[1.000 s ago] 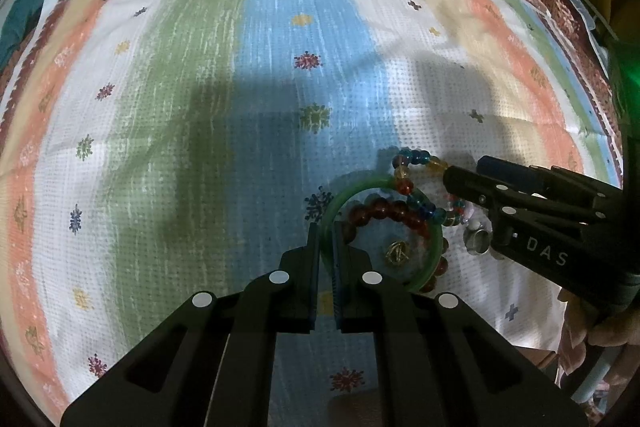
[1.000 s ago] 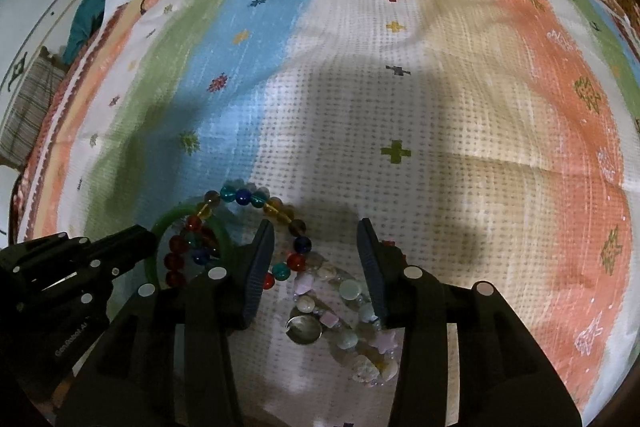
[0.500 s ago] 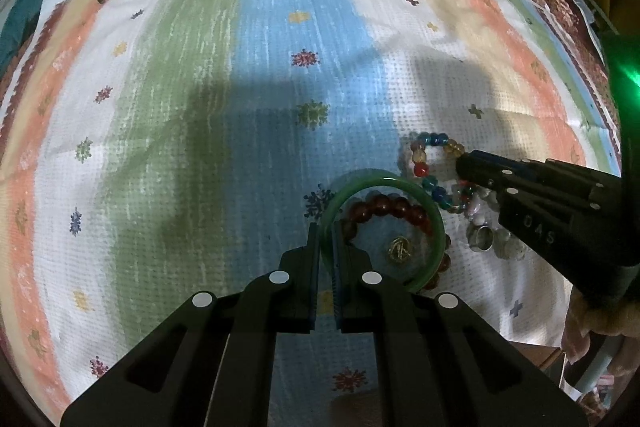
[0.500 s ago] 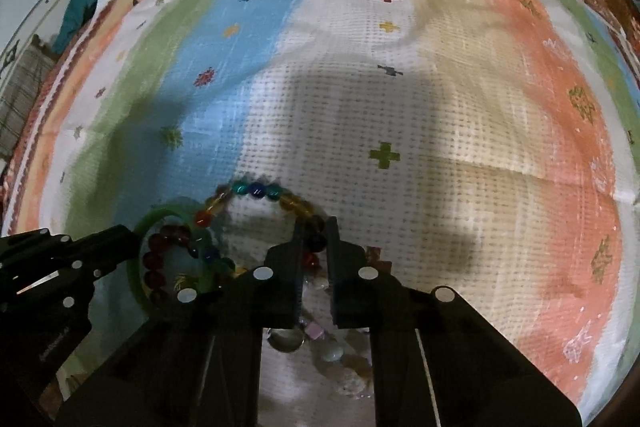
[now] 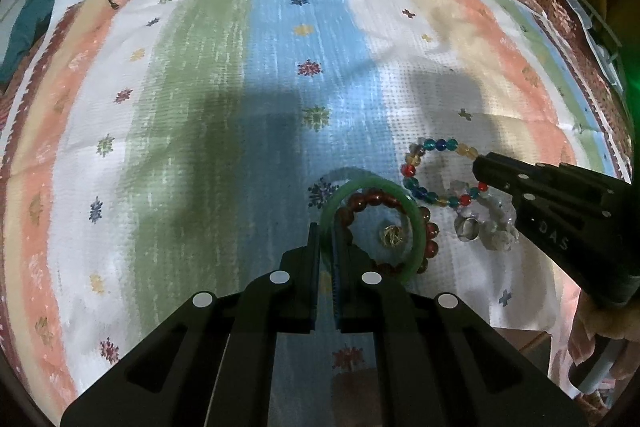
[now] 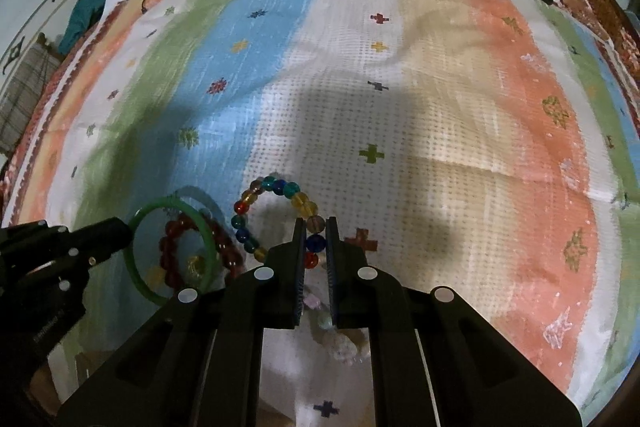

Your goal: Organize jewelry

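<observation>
Right wrist view: my right claw (image 6: 313, 227) is clamped on the multicoloured bead bracelet (image 6: 256, 195), my left claw (image 5: 329, 231) on the green bangle (image 5: 404, 199) just left. Both touch the red bead bracelet (image 5: 368, 195) and pale bracelet (image 5: 496, 227) beneath, so I judge lifting could snag and drag these.

We note a green bangle (image 5: 376, 183), a dark red bead bracelet (image 5: 430, 227), a multicoloured bead bracelet (image 6: 276, 187), and a striped cloth (image 6: 440, 107) bearing small cross motifs.
</observation>
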{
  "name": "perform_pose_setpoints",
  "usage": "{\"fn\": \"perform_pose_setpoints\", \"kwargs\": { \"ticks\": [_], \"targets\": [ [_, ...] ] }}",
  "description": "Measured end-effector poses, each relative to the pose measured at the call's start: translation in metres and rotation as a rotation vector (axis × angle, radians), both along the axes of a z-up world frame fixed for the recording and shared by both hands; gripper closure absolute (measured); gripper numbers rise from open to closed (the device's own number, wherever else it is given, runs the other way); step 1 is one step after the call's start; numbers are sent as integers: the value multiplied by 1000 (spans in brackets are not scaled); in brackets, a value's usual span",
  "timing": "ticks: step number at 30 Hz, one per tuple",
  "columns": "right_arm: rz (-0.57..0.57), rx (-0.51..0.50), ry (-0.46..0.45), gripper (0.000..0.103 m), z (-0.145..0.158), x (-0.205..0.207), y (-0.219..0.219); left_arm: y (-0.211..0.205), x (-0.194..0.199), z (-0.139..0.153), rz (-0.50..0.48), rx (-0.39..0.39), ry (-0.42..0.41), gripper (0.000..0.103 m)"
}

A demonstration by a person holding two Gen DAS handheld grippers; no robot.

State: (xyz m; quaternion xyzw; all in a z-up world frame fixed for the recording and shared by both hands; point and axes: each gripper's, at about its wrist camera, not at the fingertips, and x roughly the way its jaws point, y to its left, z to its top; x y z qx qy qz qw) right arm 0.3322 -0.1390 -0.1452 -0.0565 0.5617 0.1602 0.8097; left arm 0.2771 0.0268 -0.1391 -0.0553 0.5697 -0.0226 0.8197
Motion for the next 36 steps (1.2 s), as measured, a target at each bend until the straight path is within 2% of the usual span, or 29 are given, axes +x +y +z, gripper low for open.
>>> {"fn": "perform_pose_setpoints", "kwargs": {
  "ticks": [3, 10, 15, 18, 20, 24, 26, 36],
  "targets": [
    [-7, 6, -14, 93, 8, -4, -6, -1, -4, 7, 0, -3, -14, 103],
    [-4, 6, -46, 93, 25, -19, -13, -3, -8, 22, 6, -12, -41, 103],
    [-7, 4, -44, 93, 26, -22, -17, 4, -8, 8, 38, -23, 18, 103],
    [-10, 6, -44, 93, 25, -22, -19, 9, -6, 0, 57, -47, 54, 100],
    [-7, 5, -40, 93, 23, -21, -19, 11, -6, -4, 65, -55, 63, 91],
    [-4, 3, -37, 93, 20, -20, -19, 14, -3, -10, 74, -73, 77, 85],
    [-4, 3, -32, 93, 19, -19, -20, 14, -2, -13, 68, -84, 84, 77],
    [3, -10, -23, 93, 12, -14, -24, 11, 9, -30, 48, -23, 114, 78]
  ]
}}
